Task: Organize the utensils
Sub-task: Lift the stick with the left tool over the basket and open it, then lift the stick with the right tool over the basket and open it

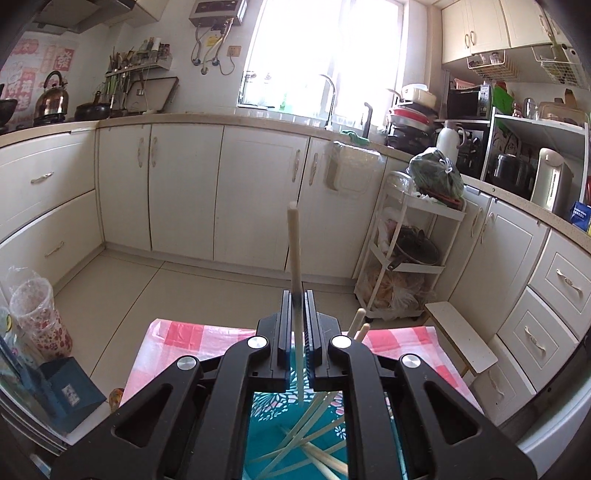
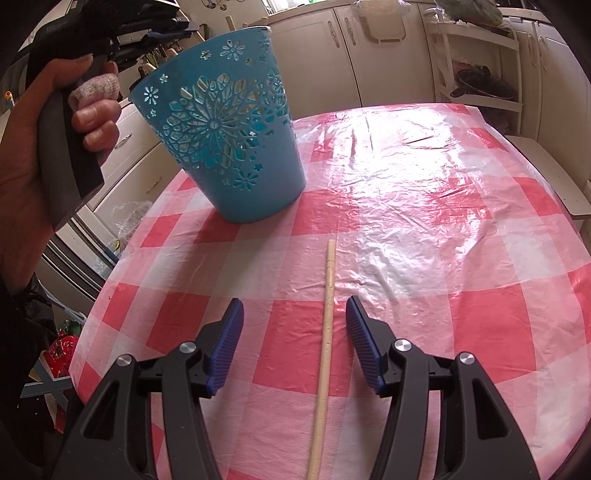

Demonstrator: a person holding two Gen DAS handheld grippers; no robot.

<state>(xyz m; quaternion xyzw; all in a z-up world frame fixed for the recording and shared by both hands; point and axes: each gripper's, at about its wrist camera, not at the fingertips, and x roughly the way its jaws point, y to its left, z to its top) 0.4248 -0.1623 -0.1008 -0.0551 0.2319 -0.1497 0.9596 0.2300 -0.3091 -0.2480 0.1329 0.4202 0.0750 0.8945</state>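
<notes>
My left gripper (image 1: 295, 299) is shut on a pale chopstick (image 1: 294, 251) held upright over the blue basket (image 1: 266, 413), whose inside holds several chopsticks (image 1: 314, 443). In the right wrist view the blue cut-out basket (image 2: 229, 140) stands on the pink checked tablecloth (image 2: 424, 221) at the far left, with the left hand and gripper (image 2: 147, 26) above its rim. My right gripper (image 2: 294, 314) is open, its blue pads either side of a single chopstick (image 2: 327, 332) lying on the cloth, pointing away from me.
Cream kitchen cabinets (image 1: 184, 184) ring the room. A white trolley (image 1: 410, 258) and a low stool (image 1: 461, 336) stand beyond the table's far right edge. A floral plastic cup (image 1: 37, 317) and blue box (image 1: 70, 395) sit at left.
</notes>
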